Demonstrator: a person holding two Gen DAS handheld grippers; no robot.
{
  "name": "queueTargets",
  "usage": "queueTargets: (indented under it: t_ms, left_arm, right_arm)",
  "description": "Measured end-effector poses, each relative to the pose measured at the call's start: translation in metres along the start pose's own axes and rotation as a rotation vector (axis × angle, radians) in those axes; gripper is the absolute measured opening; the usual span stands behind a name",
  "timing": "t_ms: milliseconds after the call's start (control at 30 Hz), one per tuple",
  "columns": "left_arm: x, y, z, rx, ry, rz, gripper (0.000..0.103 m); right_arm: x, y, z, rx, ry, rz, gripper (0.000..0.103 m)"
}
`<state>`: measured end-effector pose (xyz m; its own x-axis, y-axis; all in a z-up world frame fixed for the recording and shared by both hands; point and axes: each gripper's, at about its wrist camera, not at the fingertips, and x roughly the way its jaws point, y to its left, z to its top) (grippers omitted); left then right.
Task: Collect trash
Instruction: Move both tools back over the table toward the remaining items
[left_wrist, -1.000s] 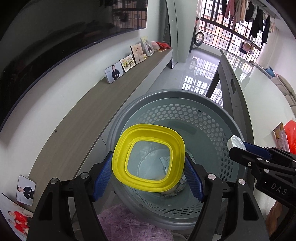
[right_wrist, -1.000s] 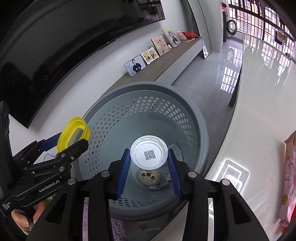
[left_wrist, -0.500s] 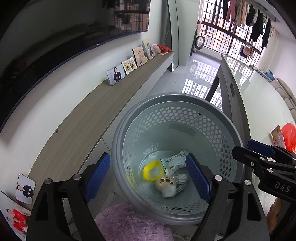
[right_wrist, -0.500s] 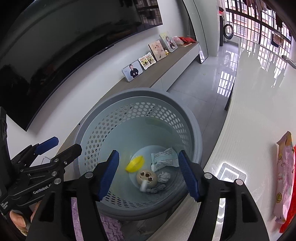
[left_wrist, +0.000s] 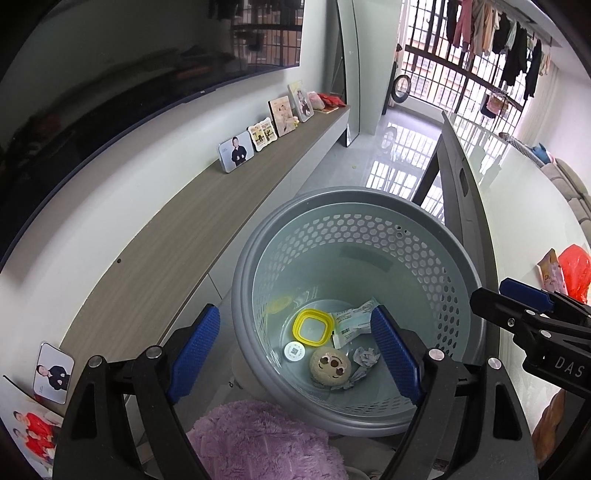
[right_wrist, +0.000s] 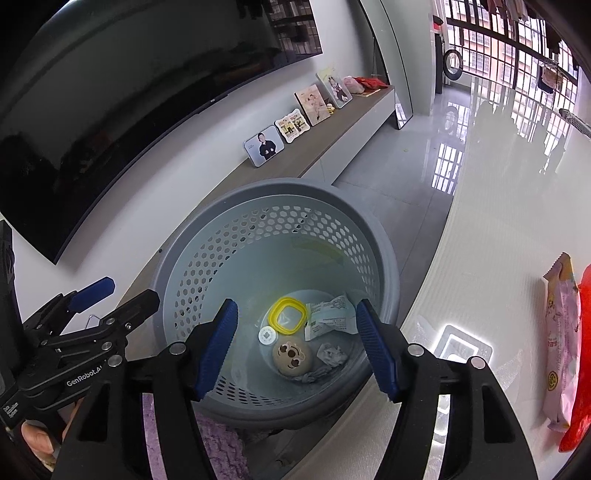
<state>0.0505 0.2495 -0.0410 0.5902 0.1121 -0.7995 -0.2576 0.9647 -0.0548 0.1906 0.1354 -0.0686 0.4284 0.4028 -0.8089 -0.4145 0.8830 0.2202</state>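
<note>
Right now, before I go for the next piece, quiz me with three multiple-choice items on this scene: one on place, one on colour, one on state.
1. Where does the square ring lie?
A. on the shelf
B. on the bottom of the grey basket
C. on the purple rug

2. What colour is that ring?
A. yellow
B. red
C. blue

3. What is between the fingers of the left hand-held gripper?
A. the ring
B. crumpled paper
C. nothing

Answers:
1 B, it lies in the basket beside the small white round lid.
2 A, its rim is bright yellow.
3 C, its fingers stand apart, empty, above the basket.
</note>
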Motion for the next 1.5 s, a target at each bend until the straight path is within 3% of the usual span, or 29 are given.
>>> queueTargets:
  t_ms: [700, 1167, 1500]
  left_arm:
    - [-0.035, -0.032, -0.014, 0.047, -0.036, -0.013, 0.082]
    - [-0.054, -0.093, -0.022, 0.134, -0.057, -0.064, 0.083]
    - [-0.055, -0.151, -0.024, 0.208, -0.058, -0.147, 0.083]
  right_arm:
    - [-0.052, -0.026, -0.031, 0.067, -0.078, -0.012, 0.064]
    - [-0.107, -0.084, -0.066, 0.169, -0.15, -0.079, 0.065]
    - [-0.145, -0.144, -0.103, 0.279, -0.172, -0.187, 0.065]
